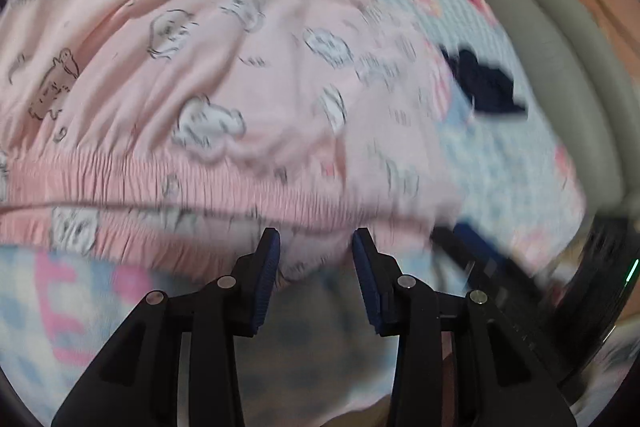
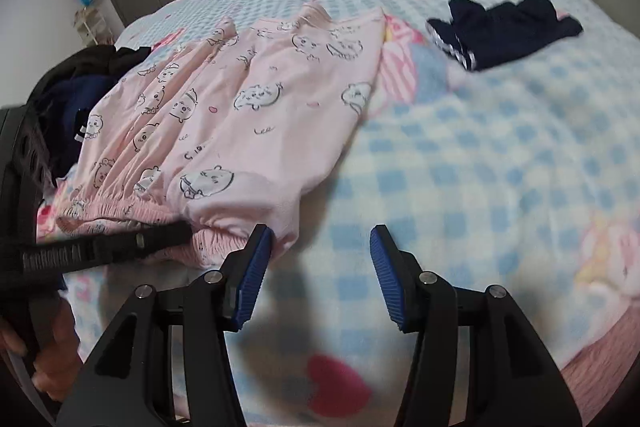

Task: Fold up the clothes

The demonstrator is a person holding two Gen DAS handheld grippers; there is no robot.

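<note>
Left gripper tips steeply down at the waistband, jaws apart with a pinch of pink hem between them, not clearly clamped. Right gripper hangs open over the bedspread, just beside the pink pants lying flat. Soft, light cotton; the gathered elastic looks the firmest hold.

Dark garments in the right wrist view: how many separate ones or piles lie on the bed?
2. A navy garment lies far right on the checked bedspread; a dark clothes pile sits at left, possibly holding several pieces.
</note>
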